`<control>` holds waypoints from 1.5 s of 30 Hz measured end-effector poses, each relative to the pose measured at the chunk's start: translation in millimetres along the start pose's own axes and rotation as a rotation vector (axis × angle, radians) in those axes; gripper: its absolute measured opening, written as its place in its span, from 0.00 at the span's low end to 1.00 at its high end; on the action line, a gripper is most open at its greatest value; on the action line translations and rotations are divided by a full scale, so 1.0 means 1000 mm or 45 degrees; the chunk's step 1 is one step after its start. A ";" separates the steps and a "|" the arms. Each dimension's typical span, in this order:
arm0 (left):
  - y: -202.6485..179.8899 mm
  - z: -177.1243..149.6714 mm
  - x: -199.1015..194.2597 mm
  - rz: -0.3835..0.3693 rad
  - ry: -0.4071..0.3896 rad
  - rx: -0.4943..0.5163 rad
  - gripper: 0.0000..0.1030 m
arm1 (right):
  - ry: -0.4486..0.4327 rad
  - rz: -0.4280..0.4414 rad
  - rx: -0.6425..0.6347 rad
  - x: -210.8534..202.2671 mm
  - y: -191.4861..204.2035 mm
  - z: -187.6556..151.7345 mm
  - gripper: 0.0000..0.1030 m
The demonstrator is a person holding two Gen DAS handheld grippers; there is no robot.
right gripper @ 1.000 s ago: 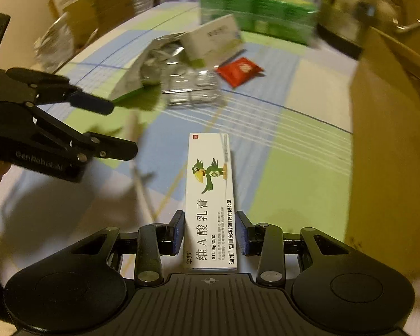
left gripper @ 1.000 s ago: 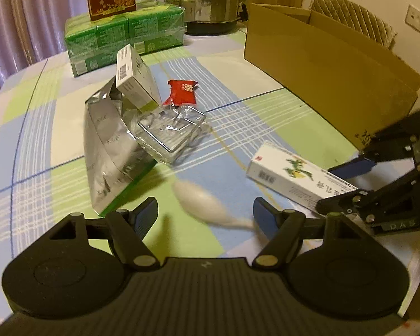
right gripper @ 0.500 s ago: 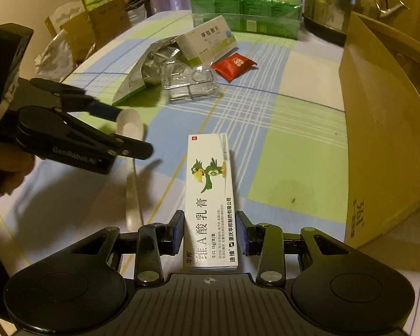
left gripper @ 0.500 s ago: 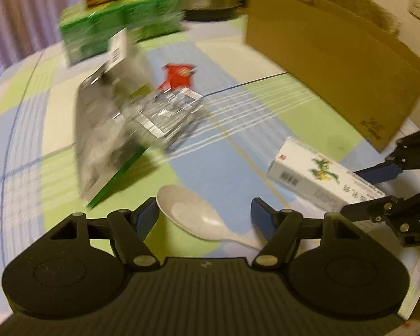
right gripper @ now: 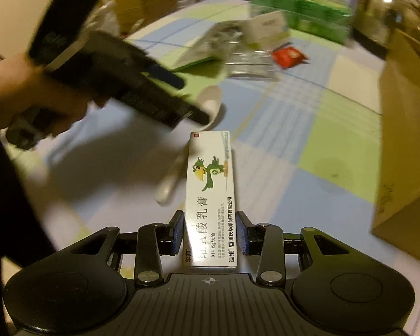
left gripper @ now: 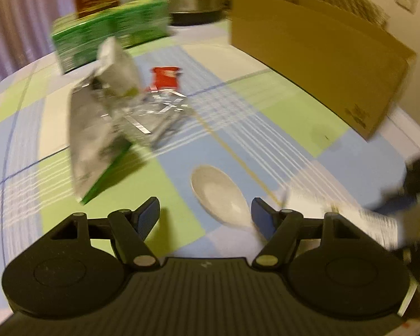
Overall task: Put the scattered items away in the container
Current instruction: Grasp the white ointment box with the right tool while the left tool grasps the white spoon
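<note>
My right gripper (right gripper: 210,233) is shut on a white ointment box (right gripper: 211,184) with a green bird print. The box's left edge covers part of the handle of a white spoon (right gripper: 179,168) on the tablecloth. My left gripper (left gripper: 205,211) is open, and the spoon (left gripper: 218,196) lies bowl-up between its fingers, close to the right one. In the right wrist view a hand (right gripper: 28,95) holds the left gripper (right gripper: 131,89) over the spoon bowl. The open cardboard box (left gripper: 322,64) stands at the right.
A silver foil bag (left gripper: 98,128), a clear plastic tray (left gripper: 159,114), a red packet (left gripper: 166,79) and a small white carton (right gripper: 266,26) lie mid-table. Green boxes (right gripper: 299,8) and a steel kettle (right gripper: 386,8) stand at the far edge. Both views are motion-blurred.
My left gripper has swung right so that the spoon bowl now sits between its open fingers. My right gripper, still holding the ointment box, has shifted toward the spoon handle.
</note>
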State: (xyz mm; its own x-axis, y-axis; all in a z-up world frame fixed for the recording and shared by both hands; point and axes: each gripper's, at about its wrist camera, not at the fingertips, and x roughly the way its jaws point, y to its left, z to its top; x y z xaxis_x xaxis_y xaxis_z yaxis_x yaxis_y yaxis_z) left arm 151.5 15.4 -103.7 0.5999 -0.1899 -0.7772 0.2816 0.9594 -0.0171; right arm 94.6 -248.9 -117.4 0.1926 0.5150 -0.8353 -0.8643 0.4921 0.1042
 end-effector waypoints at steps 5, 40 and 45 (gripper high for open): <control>-0.008 0.002 -0.008 0.045 -0.032 -0.079 0.66 | -0.036 -0.141 0.143 -0.007 -0.019 -0.011 0.35; -0.035 0.001 0.012 0.215 -0.026 -0.033 0.37 | -0.126 -0.276 0.246 0.000 -0.046 -0.018 0.59; -0.030 0.001 0.012 0.215 -0.027 -0.054 0.31 | -0.127 -0.283 0.251 0.001 -0.047 -0.015 0.59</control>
State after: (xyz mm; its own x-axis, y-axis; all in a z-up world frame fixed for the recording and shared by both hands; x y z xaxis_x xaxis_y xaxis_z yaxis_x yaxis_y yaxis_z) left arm 150.8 -16.1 -111.8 0.6520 -0.0290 -0.7577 0.1434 0.9860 0.0856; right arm 127.9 -282.0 -131.7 0.4200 0.4409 -0.7932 -0.6909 0.7220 0.0355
